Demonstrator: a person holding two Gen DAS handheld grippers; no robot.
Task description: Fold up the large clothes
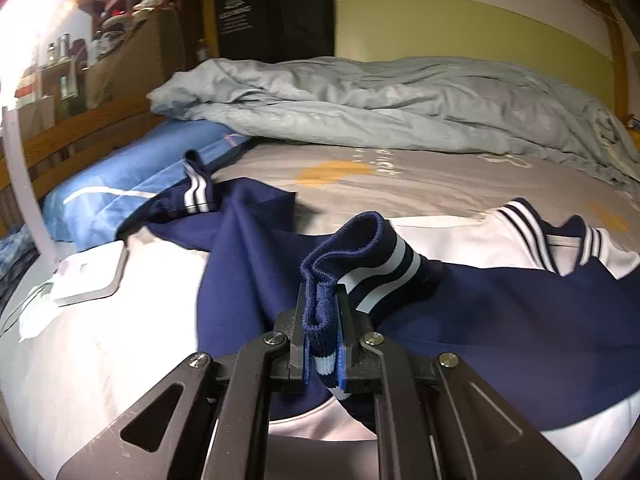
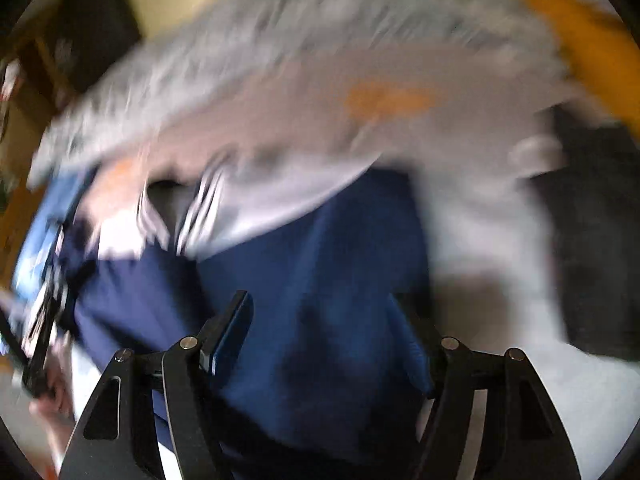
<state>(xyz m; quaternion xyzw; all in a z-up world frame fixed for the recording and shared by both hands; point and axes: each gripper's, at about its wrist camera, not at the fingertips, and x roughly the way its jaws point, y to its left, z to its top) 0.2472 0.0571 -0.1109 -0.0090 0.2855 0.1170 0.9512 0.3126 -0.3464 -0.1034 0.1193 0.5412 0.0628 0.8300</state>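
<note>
Already the striped cuff point(image 1: 360, 256) is clamped by the left hand-held gripper point(image 1: 322, 320), sleeve running right across the jacket point(image 1: 500, 320); right hand-held gripper point(image 2: 320, 320) is spread above the jacket.

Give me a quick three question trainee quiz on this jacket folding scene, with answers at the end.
1. True or false: the left gripper is shut on the striped navy knitted sleeve cuff.
2. The right gripper is: A) open above navy fabric, B) shut on a collar, C) holding a pillow.
3. Fill in: the navy and white jacket lies on a ___ with a rumpled grey duvet behind.

Key: 1 true; 2 A; 3 bed.
</note>
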